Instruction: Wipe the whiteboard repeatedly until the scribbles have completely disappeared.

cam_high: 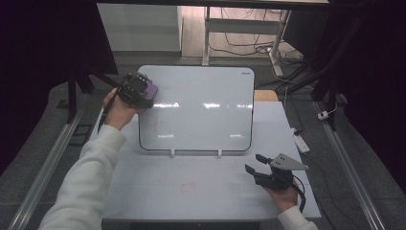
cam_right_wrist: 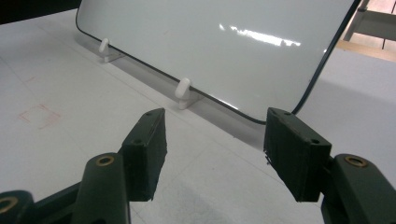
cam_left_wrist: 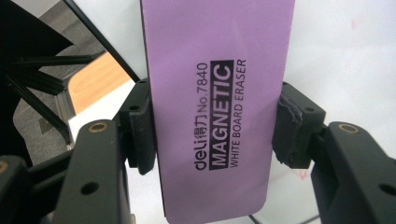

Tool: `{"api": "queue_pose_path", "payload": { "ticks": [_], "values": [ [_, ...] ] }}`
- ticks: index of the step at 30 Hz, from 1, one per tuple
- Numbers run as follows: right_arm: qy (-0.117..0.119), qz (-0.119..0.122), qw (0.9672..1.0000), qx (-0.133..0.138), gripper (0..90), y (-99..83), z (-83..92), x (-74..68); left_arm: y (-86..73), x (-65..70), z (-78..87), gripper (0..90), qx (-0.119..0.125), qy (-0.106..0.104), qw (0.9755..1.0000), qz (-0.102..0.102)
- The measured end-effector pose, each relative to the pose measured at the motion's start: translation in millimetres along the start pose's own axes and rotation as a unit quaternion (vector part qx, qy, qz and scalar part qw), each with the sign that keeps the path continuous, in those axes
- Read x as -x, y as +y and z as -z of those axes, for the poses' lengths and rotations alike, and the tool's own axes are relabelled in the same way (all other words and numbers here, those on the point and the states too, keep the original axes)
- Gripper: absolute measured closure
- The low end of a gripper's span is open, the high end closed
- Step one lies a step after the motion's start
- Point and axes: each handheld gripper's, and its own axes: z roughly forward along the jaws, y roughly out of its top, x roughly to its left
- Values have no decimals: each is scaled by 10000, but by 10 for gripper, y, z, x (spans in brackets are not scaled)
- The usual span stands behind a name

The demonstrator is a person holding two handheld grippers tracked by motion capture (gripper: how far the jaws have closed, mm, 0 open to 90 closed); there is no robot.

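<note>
Eraser [cam_left_wrist: 219,107] sits clamped across its width in the left gripper [cam_high: 139,91], at the whiteboard's [cam_high: 201,115] upper-left corner — its long axis runs along the jaws. Faint red marks [cam_high: 157,125] lie just below it, so a downward wipe looks next. Right gripper [cam_high: 257,164] rests apart and empty on the table [cam_high: 158,191] — farther from the marks.

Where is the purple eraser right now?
The purple eraser is clamped in the left gripper, up against the top left corner of the whiteboard in the high view.
</note>
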Motion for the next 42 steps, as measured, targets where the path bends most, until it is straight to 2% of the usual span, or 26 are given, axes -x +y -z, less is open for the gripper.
{"api": "queue_pose_path", "payload": {
  "ticks": [2,5,8,13,18,21,27,31,36,40,42],
  "values": [
    [7,-20,10000,-16,376,-11,5,14,-120,26,-37,412,-11,-113,9999,21],
    [-23,-49,10000,-20,372,-20,27,27,-315,80,-102,412,-46,-159,9999,-20],
    [-41,-68,10000,-3,371,-17,47,32,-399,92,-112,412,-57,-165,9998,-59],
    [-59,-30,10000,8,371,-6,46,22,-243,-33,-19,412,-33,-5,10000,87],
    [-69,-38,10000,34,371,-7,56,38,-7,-142,69,412,-151,261,9995,88],
    [-74,-55,9999,42,371,-12,63,47,64,-164,86,412,-173,278,9994,125],
    [-80,-61,9999,74,372,-8,84,41,-3,11,-4,413,-299,280,9991,-126],
    [-80,-39,9999,59,372,-9,82,33,-56,55,-28,412,-395,251,9986,-238],
    [-92,-40,9999,85,371,-1,89,28,-16,37,-3,412,-408,298,9984,-269],
    [-95,-53,9999,82,371,-6,86,37,56,4,23,412,-306,284,9990,-139],
    [-96,-51,9999,88,371,-5,88,36,37,36,1,412,-345,281,9988,-199]
  ]
}}
